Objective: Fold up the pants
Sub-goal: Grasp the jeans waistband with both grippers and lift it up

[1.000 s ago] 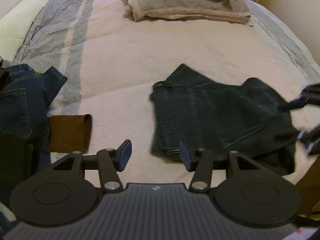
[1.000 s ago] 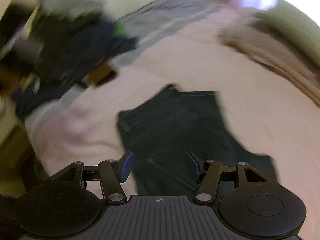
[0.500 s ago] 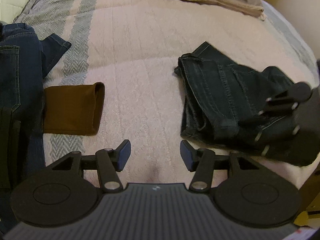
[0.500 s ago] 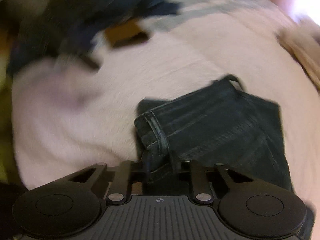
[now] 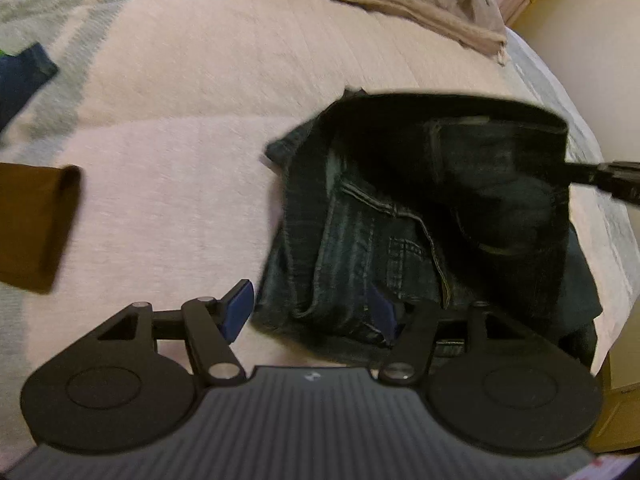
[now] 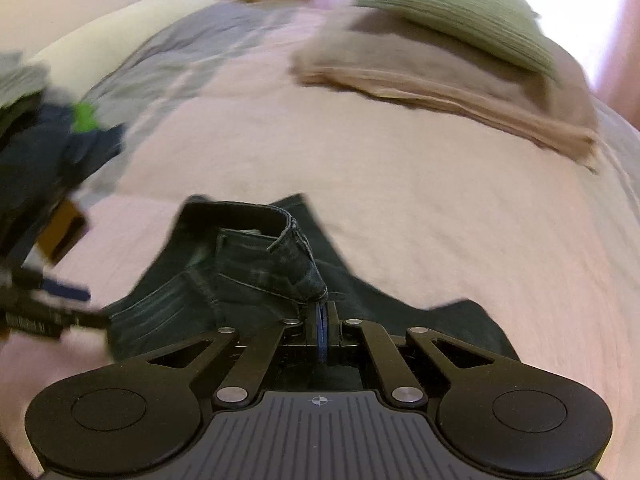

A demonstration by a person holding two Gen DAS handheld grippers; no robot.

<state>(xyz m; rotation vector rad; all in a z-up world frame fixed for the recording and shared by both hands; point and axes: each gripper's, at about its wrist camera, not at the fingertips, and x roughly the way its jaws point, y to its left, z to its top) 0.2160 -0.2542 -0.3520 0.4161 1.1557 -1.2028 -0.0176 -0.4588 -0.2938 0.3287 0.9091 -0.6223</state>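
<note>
Far to the left on the bed (image 5: 168,92) lies a brown folded cloth (image 5: 34,226), well apart from the job. Beyond it is a heap of blue clothes (image 6: 48,152). Leave both of them alone.

Next comes the left tool (image 5: 310,312). Its two blue pads are wide apart and hold nothing. It sits low at the near edge of the dark pants (image 5: 360,248), with one pad just beside the cloth and the other over it. A good move here would be to press that near edge flat, or pinch it, so the bottom layer does not slide while the top layer goes over.

The pants lie in the middle of the pink bed, already folded small and a bit bunched.

On the right, the right tool (image 6: 322,320) is squeezed tight on an edge of the pants and holds it up off the bed. In the left camera the raised flap hangs like a dark sheet over the rest. It looks like the flap is meant to go across to the left. Carry it low and slow, keep it stretched so it does not crumple, and line its edge up with the edge below before letting go.

At the far right end of the bed are a tan pillow (image 6: 460,76) and a green pillow (image 6: 452,12), well out of the way.
</note>
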